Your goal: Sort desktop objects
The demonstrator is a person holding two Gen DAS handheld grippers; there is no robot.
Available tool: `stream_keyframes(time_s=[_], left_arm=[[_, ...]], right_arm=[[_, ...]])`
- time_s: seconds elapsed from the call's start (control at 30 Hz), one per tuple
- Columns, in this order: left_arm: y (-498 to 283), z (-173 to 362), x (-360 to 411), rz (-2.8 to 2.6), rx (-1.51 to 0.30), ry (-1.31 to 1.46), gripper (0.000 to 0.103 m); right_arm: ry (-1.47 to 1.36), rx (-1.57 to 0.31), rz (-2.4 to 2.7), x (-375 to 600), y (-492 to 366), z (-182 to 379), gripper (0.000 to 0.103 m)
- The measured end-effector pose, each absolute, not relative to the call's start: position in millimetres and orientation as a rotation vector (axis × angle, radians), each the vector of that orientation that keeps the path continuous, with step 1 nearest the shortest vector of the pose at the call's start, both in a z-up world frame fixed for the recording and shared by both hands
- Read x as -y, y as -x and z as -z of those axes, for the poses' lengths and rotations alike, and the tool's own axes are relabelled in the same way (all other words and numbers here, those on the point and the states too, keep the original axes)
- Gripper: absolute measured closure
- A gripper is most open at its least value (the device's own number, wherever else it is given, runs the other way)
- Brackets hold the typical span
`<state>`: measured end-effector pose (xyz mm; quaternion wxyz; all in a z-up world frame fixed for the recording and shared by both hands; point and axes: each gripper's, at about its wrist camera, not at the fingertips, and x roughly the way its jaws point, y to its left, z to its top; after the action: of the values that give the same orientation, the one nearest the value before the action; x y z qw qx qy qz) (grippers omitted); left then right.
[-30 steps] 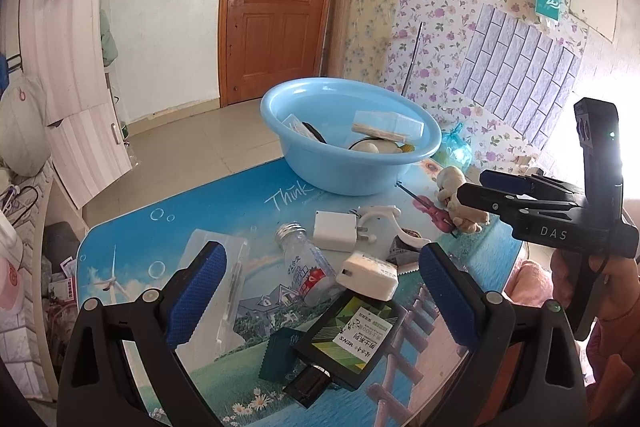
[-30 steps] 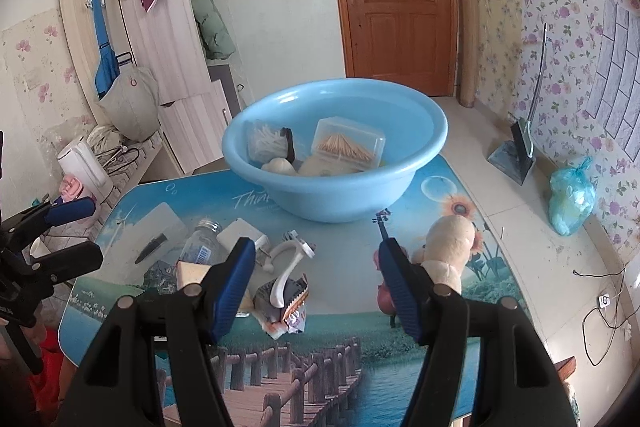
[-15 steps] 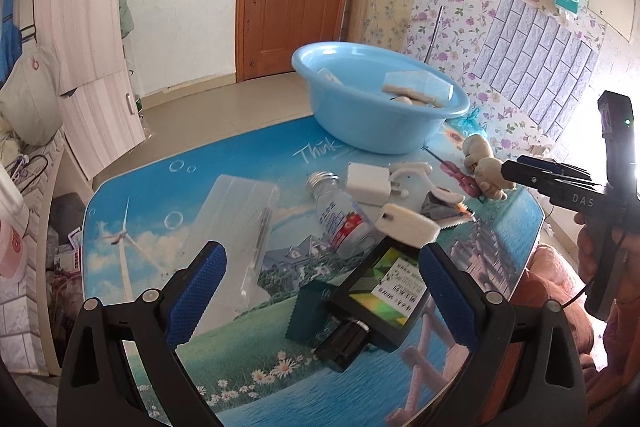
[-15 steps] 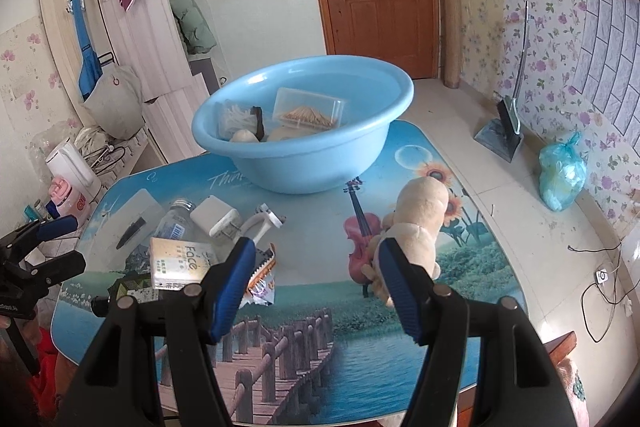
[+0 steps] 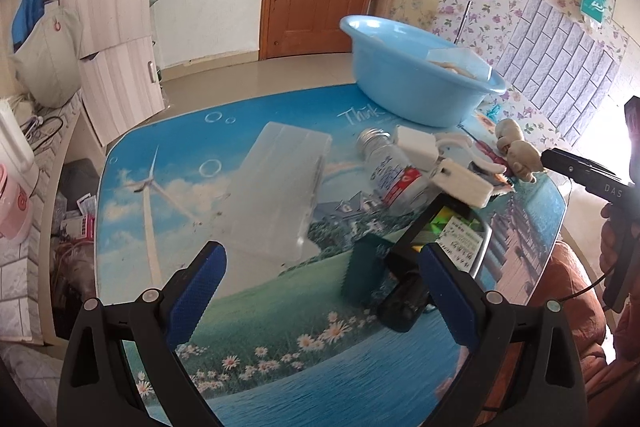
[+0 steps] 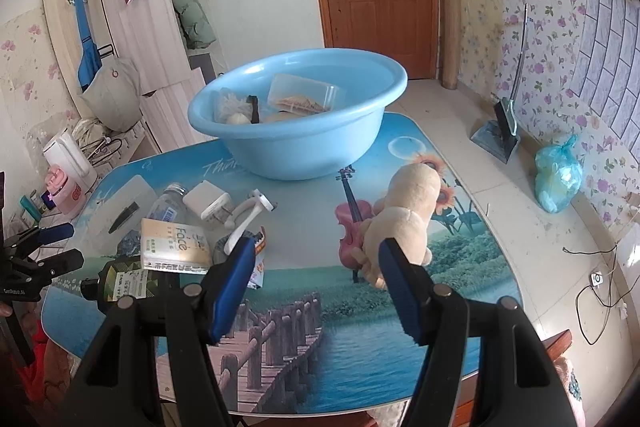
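Grippers poised over clutter — sorting under way, nothing held.

Basin at 12 o'clock on the table already holds a clear box and some small bits, so the step in hand looks like picking the next thing to drop in. Right gripper has jaws apart and empty, with the plush toy just ahead at 1 o'clock; the next move likely calls for a shift right and down to straddle it. Left gripper is wide and empty, a clear case ahead at 11 o'clock and a dark box at 1 o'clock. Bottle, charger, white hook and a "Face" pack crowd together — the pack overlaps the dark box, so it may shift if that box is pulled.
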<state>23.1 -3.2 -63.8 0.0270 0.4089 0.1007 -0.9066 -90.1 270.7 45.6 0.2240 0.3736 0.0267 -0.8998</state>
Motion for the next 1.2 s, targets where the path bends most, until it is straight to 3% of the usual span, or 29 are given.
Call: stream_keyframes(time_s=[1.2], left_arm=[[-20.4,75.0,27.6,2.735,-0.317,-1.253,0.006]], right_arm=[[-1.014,-0.107,2.53,-273.0,89.2,-47.2,0.039]])
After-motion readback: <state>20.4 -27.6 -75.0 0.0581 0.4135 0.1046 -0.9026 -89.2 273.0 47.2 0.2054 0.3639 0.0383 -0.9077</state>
